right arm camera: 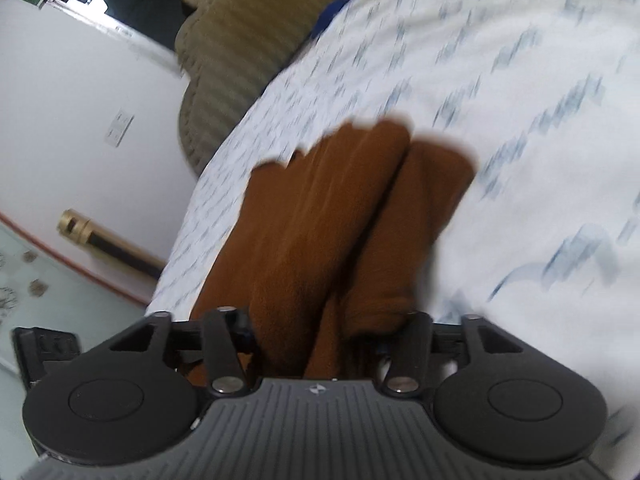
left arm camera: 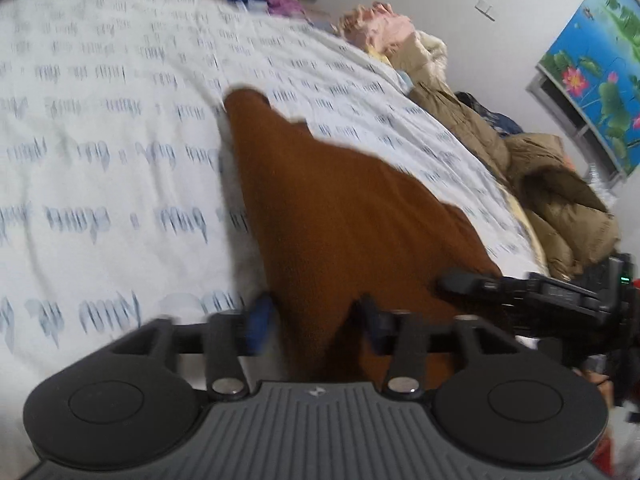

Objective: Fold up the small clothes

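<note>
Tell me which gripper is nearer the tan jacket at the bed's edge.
Right. The right gripper sits just beside the tan jacket; the left gripper is further off, over the brown garment.

I can read no text from here: the script-like blue print on the bedsheet [left arm camera: 120, 140] is blurred past reading, and a small emblem on each claw housing [right arm camera: 316, 390] carries no letters.

bare printed sheet [left arm camera: 100, 160] lies open beside the brown garment [left arm camera: 340, 208]; piled jackets [left arm camera: 540, 184] crowd the far edge.
</note>
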`<state>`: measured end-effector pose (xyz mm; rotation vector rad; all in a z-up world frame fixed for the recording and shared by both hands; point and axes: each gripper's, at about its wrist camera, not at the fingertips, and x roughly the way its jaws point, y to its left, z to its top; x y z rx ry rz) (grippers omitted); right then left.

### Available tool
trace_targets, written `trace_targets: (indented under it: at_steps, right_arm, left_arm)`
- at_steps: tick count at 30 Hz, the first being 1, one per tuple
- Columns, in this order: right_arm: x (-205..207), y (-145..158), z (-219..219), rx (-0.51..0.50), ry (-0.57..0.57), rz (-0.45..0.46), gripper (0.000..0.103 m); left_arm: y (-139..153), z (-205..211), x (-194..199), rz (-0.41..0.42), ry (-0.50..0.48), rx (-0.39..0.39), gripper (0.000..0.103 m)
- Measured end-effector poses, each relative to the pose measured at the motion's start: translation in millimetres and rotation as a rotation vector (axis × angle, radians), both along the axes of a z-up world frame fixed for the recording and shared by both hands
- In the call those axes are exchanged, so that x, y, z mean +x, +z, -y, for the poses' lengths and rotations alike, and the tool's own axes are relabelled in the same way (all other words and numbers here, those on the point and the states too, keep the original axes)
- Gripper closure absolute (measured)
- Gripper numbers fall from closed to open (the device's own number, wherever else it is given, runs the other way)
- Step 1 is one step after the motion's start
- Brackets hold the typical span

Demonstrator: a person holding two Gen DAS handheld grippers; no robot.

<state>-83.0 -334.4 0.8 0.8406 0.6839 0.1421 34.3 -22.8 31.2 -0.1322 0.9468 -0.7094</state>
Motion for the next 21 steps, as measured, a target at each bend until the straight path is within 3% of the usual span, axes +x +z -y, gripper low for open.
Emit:
trace_targets:
  at_steps: [4, 7, 10, 13, 15, 17, 21]
  right_arm:
    - [14, 5, 16, -0.093, -0.082, -0.010, 0.041]
    - [18, 8, 13, -0.207, -0.133, -0.047, 0.042]
    - [0, 28, -11, -0.434, -0.193, -0.011, 0.040]
    - [-15, 50, -43, -0.621, -0.148, 0.079, 0.033]
    - [-15, 55, -61, -0.649, -0.052, 0.128, 0.023]
    - [-11, 52, -72, -0.628, 0.026, 0.142, 0.023]
    - [5, 33, -76, -0.729, -0.005, 0.016, 0.023]
  left_arm:
    - [9, 14, 16, 0.089, 0.042, 0.071, 0.034]
    - [2, 31, 21, 0.150, 0.075, 0.212, 0.033]
    - [-1, 30, 10, 0.186, 0.087, 0.244, 0.033]
    - [2, 27, 4, 0.210, 0.113, 0.257, 0.031]
    - [4, 27, 1, 0.215, 0.121, 0.267, 0.031]
    - [4, 29, -1, 0.221, 0.129, 0.280, 0.031]
    - [8, 30, -9, 0.244, 0.154, 0.297, 0.031]
